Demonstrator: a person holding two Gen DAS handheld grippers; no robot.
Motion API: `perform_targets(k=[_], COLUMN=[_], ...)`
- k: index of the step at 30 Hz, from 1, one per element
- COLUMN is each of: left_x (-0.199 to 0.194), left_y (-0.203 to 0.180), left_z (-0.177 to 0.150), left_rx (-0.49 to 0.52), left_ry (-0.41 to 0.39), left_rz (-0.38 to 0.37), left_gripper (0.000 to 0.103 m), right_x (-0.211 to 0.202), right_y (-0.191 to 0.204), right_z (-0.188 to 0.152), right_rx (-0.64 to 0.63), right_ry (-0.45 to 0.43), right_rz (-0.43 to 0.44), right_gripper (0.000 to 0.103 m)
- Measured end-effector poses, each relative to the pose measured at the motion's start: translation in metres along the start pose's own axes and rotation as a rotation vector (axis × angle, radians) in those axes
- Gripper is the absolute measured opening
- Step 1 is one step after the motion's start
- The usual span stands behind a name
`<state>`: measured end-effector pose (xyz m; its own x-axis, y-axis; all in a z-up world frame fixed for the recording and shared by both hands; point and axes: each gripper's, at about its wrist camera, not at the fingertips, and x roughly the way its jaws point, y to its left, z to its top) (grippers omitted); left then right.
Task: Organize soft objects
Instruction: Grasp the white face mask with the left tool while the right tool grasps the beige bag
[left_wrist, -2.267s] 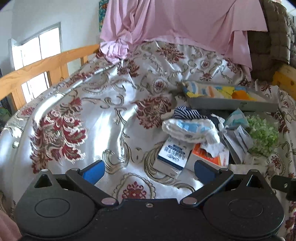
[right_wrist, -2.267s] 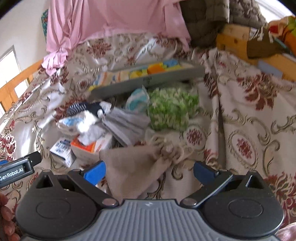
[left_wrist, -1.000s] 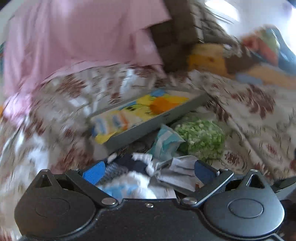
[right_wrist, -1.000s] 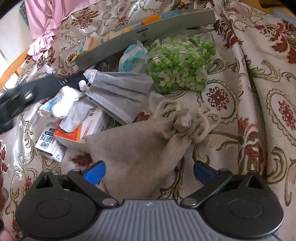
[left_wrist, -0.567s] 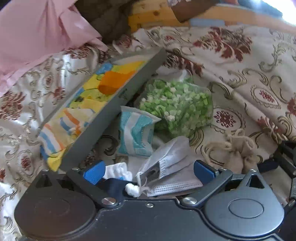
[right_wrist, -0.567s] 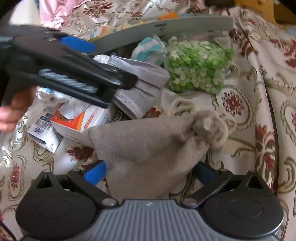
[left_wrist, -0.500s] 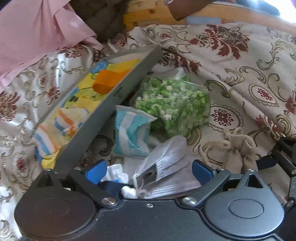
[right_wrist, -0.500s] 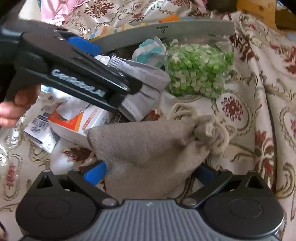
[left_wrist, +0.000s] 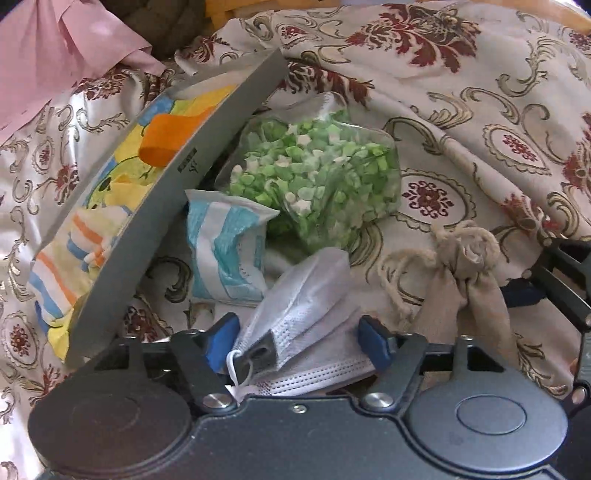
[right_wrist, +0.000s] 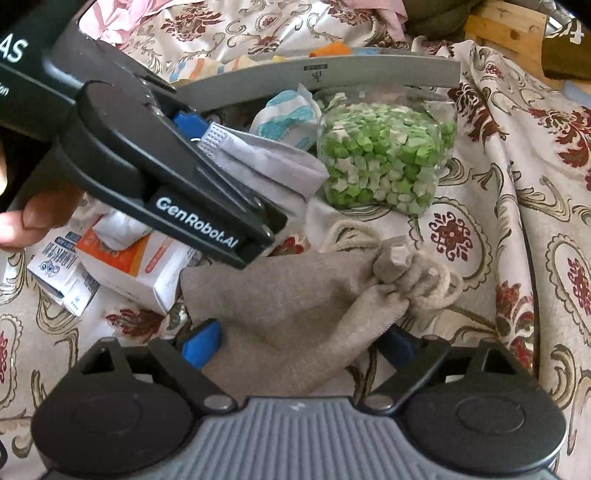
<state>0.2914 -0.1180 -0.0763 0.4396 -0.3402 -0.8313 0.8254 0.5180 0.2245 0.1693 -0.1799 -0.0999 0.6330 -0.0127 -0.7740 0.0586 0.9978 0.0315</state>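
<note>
A grey face mask (left_wrist: 306, 314) lies bunched between the blue pads (left_wrist: 221, 338) of my left gripper (left_wrist: 297, 341). Its jaws are closing, and both pads touch the mask's sides. In the right wrist view the left gripper (right_wrist: 207, 206) reaches in from the left over the pile, with the mask (right_wrist: 266, 162) sticking out past it. A beige drawstring pouch (right_wrist: 288, 306) lies between the jaws of my right gripper (right_wrist: 301, 343). Those jaws are closing too, still wide, with the pouch loose between them. The pouch's knotted neck (left_wrist: 461, 254) shows at the right of the left wrist view.
A clear bag of green and white paper stars (right_wrist: 384, 155) and a blue-striped tissue pack (left_wrist: 225, 251) lie behind the mask. A grey tray (left_wrist: 166, 206) holds colourful cloths. Two small cardboard boxes (right_wrist: 140, 266) sit at the left. All of it rests on a patterned bedspread (left_wrist: 480, 110).
My left gripper swung right and down over the pile, and its jaws narrowed onto the mask. The right gripper crept forward over the pouch and its jaws began to narrow.
</note>
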Motion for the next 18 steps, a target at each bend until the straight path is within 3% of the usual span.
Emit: perform_targets(k=[6,9,14,18], left_x=[0.002,0.0,-0.003,-0.011], left_y=[-0.003,-0.01,-0.021,-0.02], left_z=[0.011,0.013,0.012,0.011], left_rx=[0.031,0.056,0.049,-0.033], left_ry=[0.016,0.024,0.038,0.024], left_rz=[0.032,0.022,0.026,0.026], left_gripper=[0.045,0.028,0.018,0.017], right_x=[0.0,-0.001,-0.002,-0.004], right_y=[0.012,0.017,0.016,0.013], right_z=[0.001,0.0,-0.001,-0.001], right_rx=[-0.049,-0.073,-0.059,-0.048], right_ry=[-0.024,-0.029,-0.026,-0.031], right_rz=[-0.029,-0.028,-0.011,0.007], right_gripper=[0.084,0.078,0.074,0.067])
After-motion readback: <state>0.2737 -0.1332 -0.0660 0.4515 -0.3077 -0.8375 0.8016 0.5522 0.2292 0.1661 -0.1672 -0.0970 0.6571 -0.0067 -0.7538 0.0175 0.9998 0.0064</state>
